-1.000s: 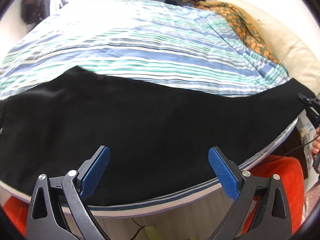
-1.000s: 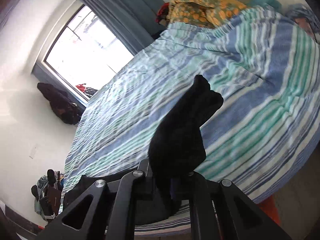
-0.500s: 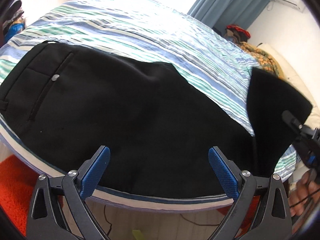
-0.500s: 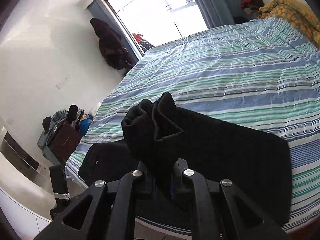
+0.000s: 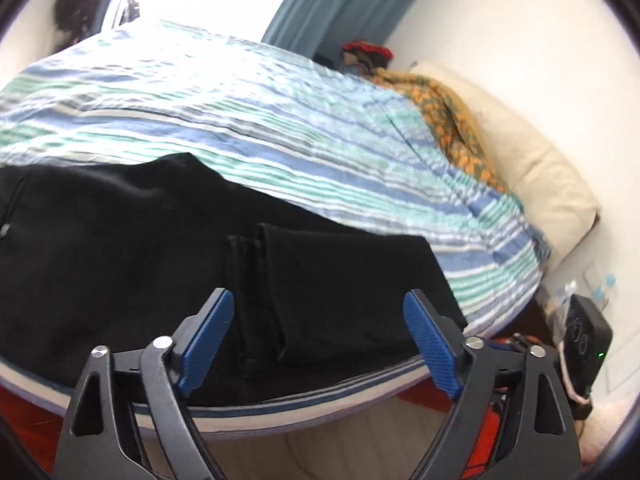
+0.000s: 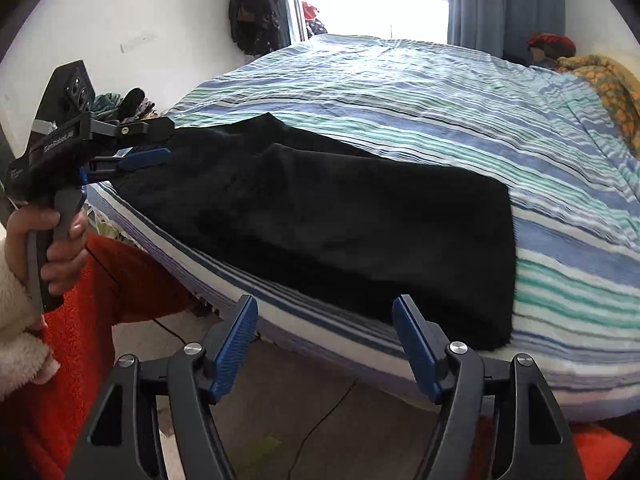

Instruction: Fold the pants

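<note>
Black pants (image 6: 360, 216) lay folded over near the striped bed's (image 6: 440, 92) front edge, hems showed only from the left wrist, left gripper (image 5: 316, 340) closing empty, right gripper (image 6: 324, 344) just opened, nothing between, hand (image 6: 52, 244) seen only from the right wrist.

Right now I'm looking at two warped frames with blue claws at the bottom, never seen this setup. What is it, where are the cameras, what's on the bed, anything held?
No robot: a person holds a trigger-operated two-finger gripper in each hand. Each gripper carries a fisheye camera looking forward along its fingers, hence the warping.

One picture is from the left gripper, the other from the right gripper. The right view also shows the left gripper from the side, in the person's left hand.

On the bed, with its striped cover, lie black pants, one end folded back over the rest. An orange patterned blanket and a cream pillow lie at the far end.

Nothing is held. The right jaws have just opened and the left have closed a little; both are empty, pads off the cloth.
</note>
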{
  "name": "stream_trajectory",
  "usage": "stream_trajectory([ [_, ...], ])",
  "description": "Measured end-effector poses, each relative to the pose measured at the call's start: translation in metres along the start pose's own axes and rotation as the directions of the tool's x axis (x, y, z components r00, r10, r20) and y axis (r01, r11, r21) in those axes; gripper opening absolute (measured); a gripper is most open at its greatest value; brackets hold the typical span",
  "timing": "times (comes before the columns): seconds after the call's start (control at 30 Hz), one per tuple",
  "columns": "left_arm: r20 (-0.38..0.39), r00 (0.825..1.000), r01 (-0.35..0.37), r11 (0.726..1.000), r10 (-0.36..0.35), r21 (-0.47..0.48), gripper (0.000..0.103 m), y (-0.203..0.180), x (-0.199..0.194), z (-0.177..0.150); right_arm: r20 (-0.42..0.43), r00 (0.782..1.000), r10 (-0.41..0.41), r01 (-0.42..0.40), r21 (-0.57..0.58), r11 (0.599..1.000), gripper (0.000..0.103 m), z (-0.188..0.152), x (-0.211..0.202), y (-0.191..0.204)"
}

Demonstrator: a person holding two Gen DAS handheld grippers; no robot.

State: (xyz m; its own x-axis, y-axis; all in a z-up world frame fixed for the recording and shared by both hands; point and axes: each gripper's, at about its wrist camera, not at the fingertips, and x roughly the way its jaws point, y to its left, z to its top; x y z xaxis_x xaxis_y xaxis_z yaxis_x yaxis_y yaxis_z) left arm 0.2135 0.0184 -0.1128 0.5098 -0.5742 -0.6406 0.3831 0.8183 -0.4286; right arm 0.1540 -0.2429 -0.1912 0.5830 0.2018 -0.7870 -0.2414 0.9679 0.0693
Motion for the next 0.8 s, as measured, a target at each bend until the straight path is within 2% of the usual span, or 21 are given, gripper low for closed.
stream_trajectory([
  [0.03, -0.042, 0.999, -0.024, 0.999, 0.025, 0.024, 0.071, -0.007, 0.014, 0.001, -0.005, 1.000, 0.003, -0.003, 0.041, 0.999, 0.070, -0.005, -0.003, -0.008],
  [0.1, -0.109, 0.993, -0.052, 0.999, 0.054, 0.016, 0.063, -0.009, 0.039, 0.000, 0.036, 0.999, -0.001, -0.002, 0.075, 0.997, 0.070, -0.005, -0.011, -0.015],
  [0.17, -0.152, 0.986, -0.068, 0.998, 0.065, -0.015, 0.063, -0.005, 0.050, -0.007, 0.074, 0.997, -0.032, 0.028, 0.056, 0.998, 0.070, -0.002, -0.015, -0.018],
  [0.33, -0.179, 0.975, -0.136, 0.990, 0.130, -0.022, 0.063, 0.001, 0.046, -0.022, 0.068, 0.997, -0.031, 0.027, 0.054, 0.998, 0.070, 0.001, -0.011, -0.020],
  [0.47, -0.190, 0.974, -0.134, 0.990, 0.124, -0.044, 0.062, -0.002, 0.048, -0.027, 0.099, 0.995, -0.030, 0.024, 0.058, 0.998, 0.070, 0.002, -0.018, -0.019],
  [0.5, -0.195, 0.972, -0.141, 0.989, 0.132, -0.036, 0.052, -0.003, 0.050, -0.028, 0.101, 0.994, -0.032, 0.026, 0.061, 0.998, 0.070, 0.002, -0.019, -0.020],
  [0.53, -0.202, 0.967, -0.167, 0.986, 0.158, -0.026, 0.036, -0.003, 0.051, -0.028, 0.104, 0.994, -0.035, 0.028, 0.063, 0.998, 0.070, 0.002, -0.020, -0.021],
  [0.6, -0.212, 0.959, -0.198, 0.980, 0.191, -0.015, 0.013, -0.001, 0.054, -0.029, 0.114, 0.993, -0.041, 0.034, 0.065, 0.997, 0.070, 0.003, -0.021, -0.019],
  [0.73, -0.168, 0.967, -0.197, 0.980, 0.190, -0.022, 0.005, -0.003, 0.036, -0.028, 0.133, 0.989, -0.067, 0.061, 0.050, 0.997, 0.070, 0.005, -0.024, -0.015],
  [0.8, -0.134, 0.972, -0.199, 0.980, 0.195, -0.022, 0.004, -0.004, 0.020, -0.027, 0.143, 0.987, -0.075, 0.068, 0.048, 0.996, 0.070, 0.005, -0.026, -0.015],
])
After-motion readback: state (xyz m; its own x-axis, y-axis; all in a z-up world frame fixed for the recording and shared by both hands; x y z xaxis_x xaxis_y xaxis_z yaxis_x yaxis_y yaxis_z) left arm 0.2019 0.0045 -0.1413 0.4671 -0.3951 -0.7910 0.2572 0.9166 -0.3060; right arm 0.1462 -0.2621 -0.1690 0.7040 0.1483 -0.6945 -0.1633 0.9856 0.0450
